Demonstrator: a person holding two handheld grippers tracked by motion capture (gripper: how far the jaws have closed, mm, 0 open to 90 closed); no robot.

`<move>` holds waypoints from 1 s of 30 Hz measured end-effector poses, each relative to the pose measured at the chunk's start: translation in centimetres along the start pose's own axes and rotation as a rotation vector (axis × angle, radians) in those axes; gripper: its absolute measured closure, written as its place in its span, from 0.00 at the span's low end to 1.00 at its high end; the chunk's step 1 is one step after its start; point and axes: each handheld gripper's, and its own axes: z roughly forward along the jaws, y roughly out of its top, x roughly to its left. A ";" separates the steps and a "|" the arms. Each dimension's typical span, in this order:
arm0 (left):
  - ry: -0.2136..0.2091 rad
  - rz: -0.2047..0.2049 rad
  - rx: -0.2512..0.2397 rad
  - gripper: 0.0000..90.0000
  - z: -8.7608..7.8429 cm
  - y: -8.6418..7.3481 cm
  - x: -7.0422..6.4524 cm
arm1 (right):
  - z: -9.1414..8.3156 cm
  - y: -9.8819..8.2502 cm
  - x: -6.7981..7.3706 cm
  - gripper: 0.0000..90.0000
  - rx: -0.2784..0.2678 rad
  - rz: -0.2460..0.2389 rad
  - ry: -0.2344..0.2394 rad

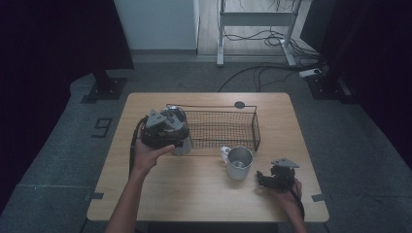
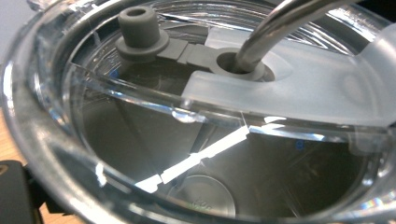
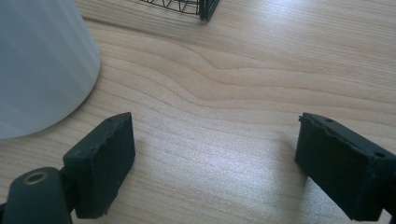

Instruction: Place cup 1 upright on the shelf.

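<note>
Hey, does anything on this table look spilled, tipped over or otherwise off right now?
Nothing stands out. The metal mug stands upright on the wooden table, the wire basket sits square behind it, and the lidded tumbler under the left tongs looks intact, its metal straw through the lid. No spill shows.

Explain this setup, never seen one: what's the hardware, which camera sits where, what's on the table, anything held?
No robot arm: a person holds a two-jaw gripper in each hand. The high view looks down on a wooden table with a wire basket and a metal mug. The other two cameras ride on the grippers. The left gripper sits at a clear-lidded tumbler with a metal straw; whether it grips it I cannot tell. The right gripper hangs open above bare wood beside the mug, holding nothing.
</note>
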 end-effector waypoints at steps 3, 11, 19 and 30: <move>-0.001 0.002 0.001 0.04 0.3 0.2 0.1 | 0.0 0.0 0.0 0.13 0.000 0.000 0.001; 0.001 0.016 0.006 0.04 1.0 0.5 0.0 | 0.0 0.0 0.0 0.13 -0.002 0.000 0.000; 0.002 0.009 0.009 0.04 1.5 0.9 0.4 | 0.0 0.0 0.0 0.13 -0.003 0.000 -0.001; 0.008 -0.004 0.012 0.04 2.5 1.3 1.3 | 0.0 0.0 0.0 0.14 -0.003 0.002 -0.002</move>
